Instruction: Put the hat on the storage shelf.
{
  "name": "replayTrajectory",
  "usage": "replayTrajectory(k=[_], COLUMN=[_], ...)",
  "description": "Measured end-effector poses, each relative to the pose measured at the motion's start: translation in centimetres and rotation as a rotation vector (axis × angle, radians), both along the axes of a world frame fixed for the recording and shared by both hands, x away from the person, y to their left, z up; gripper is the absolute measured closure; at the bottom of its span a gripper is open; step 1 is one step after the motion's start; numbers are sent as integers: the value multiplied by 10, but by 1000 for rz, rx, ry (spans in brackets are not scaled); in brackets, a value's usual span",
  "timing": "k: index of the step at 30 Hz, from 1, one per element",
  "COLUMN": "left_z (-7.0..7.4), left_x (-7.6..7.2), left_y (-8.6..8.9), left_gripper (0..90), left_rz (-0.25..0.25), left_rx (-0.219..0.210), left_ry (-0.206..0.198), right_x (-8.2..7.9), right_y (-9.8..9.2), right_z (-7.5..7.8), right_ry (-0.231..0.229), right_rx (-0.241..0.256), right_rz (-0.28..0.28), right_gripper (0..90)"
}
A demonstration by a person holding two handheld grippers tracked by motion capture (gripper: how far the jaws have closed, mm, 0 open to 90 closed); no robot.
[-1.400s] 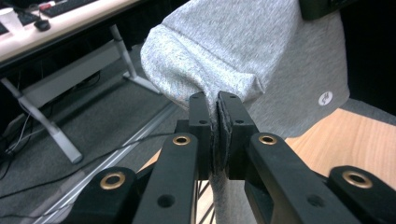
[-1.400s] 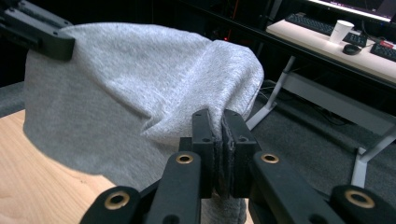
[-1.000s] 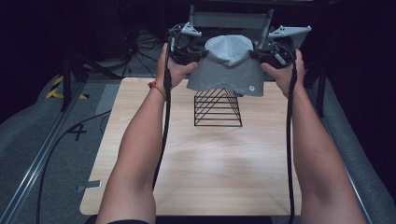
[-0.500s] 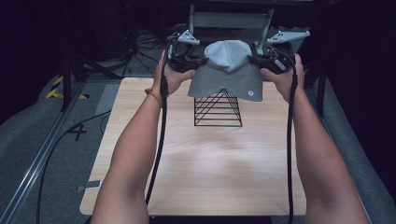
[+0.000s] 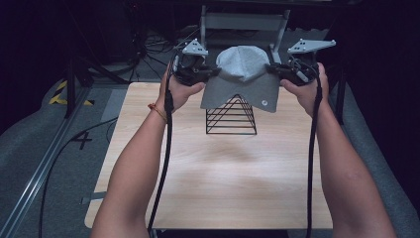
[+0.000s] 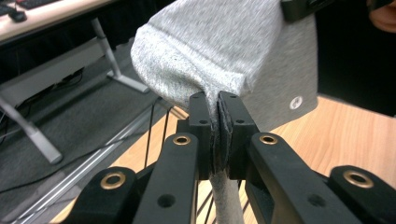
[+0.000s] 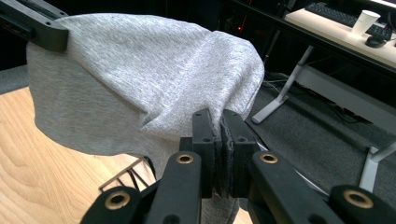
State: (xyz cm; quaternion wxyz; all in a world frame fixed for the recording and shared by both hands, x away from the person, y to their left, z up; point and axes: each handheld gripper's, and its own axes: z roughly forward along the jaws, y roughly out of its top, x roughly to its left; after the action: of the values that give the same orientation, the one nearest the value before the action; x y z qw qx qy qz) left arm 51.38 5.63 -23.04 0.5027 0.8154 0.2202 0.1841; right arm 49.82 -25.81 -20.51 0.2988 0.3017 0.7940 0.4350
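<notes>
I stretch both arms forward over the table (image 5: pixel 148 163). My left gripper (image 5: pixel 214 72) and right gripper (image 5: pixel 273 69) each pinch a side of the grey cloth (image 5: pixel 241 79), jaws closed tight. It hangs above the wire rack (image 5: pixel 231 116).

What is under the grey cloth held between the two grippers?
A black wire rack stands on the table below the cloth. The rack's lower rungs and base show; its peak is hidden behind the cloth's hanging edge, so contact cannot be told.

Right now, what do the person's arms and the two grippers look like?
Both forearms are bare, no sleeves; an orange band circles the left wrist. The left gripper and right gripper are black, each topped by a grey three-cornered plate, with a black cable trailing back. Up close, the black jaws carry brass-ringed pivot holes.
</notes>
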Motion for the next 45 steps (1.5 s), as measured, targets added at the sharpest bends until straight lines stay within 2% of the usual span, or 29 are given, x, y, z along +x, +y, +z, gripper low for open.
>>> replayTrajectory(k=[4,7,10,12,15,17,19,24,26,28,30,32,41,43,45], left_z=[-12,-14,-10,-7,-2,1,2,4,4,3,-2,-6,-33,-39,-50], left_x=[3,4,3,1,-4,-9,-15,-22,-24,-25,-25,-25,-9,-5,1], left_y=[-2,-1,1,3,5,7,9,11,12,13,10,8,-1,-3,-4], left_gripper=[847,848,848,848,848,848,847,847,847,848,847,847,845,844,844], left_rz=[-1,8,5,-1,-15,-26,-38,-47,-51,-52,-52,-47,-13,-3,3], left_rx=[-3,-10,-22,-44,-45,-65,-50,-61,-57,-60,-21,-14,-10,7,-6], left_ry=[17,9,8,7,-13,-18,-28,-31,-46,-39,-39,-40,5,9,33], right_x=[1,3,3,0,-3,-8,-13,-20,-23,-24,-23,-23,-9,-6,-1], right_y=[0,-3,-4,-7,-8,-8,-7,-6,-6,-5,-5,-6,-9,-9,-10], right_z=[-12,-18,-16,-11,-9,-6,-4,-1,0,-1,-5,-6,-29,-36,-44], right_ry=[18,28,22,10,6,-1,-13,-22,-22,-21,-19,-17,20,31,43], right_rx=[-2,3,1,20,22,23,13,14,10,9,-7,-8,-22,-19,-16], right_rz=[2,-2,-7,0,0,9,17,23,26,27,27,25,4,1,2], right_gripper=[852,853,853,853,853,852,852,853,852,853,852,852,851,850,850])
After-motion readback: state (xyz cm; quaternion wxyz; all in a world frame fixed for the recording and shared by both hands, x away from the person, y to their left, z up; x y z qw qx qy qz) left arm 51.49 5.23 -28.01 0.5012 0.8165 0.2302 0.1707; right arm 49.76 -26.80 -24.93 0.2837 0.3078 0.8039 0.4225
